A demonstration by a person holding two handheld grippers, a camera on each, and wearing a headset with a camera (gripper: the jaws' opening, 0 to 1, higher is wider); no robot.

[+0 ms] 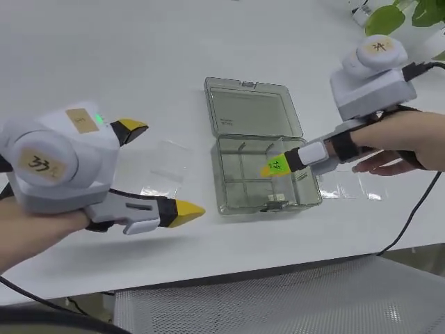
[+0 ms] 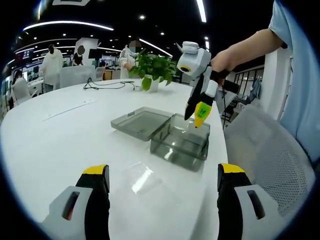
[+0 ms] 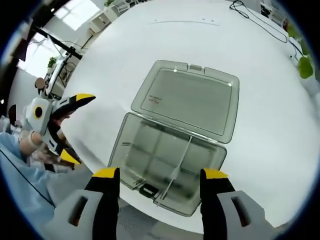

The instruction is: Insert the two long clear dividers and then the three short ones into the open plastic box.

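Observation:
The open smoky plastic box (image 1: 229,193) lies mid-table, its lid (image 1: 252,108) folded back flat. Clear dividers (image 3: 179,161) stand inside the base and split it into compartments. My right gripper (image 1: 278,165) hovers over the base's right part, open, with nothing between its jaws; in its own view the gripper (image 3: 161,176) straddles the near edge of the box (image 3: 131,150). My left gripper (image 1: 161,168) is held open left of the box, above loose clear divider pieces (image 1: 170,157). One such clear piece (image 2: 142,177) lies between the left gripper (image 2: 162,172) and the box (image 2: 179,141).
More clear pieces (image 1: 348,188) lie on the white table right of the box. A potted plant (image 1: 398,14) stands at the far right corner. A black cable (image 1: 417,209) hangs off the table's front edge. A mesh chair (image 1: 243,306) sits below. People stand far behind (image 2: 50,62).

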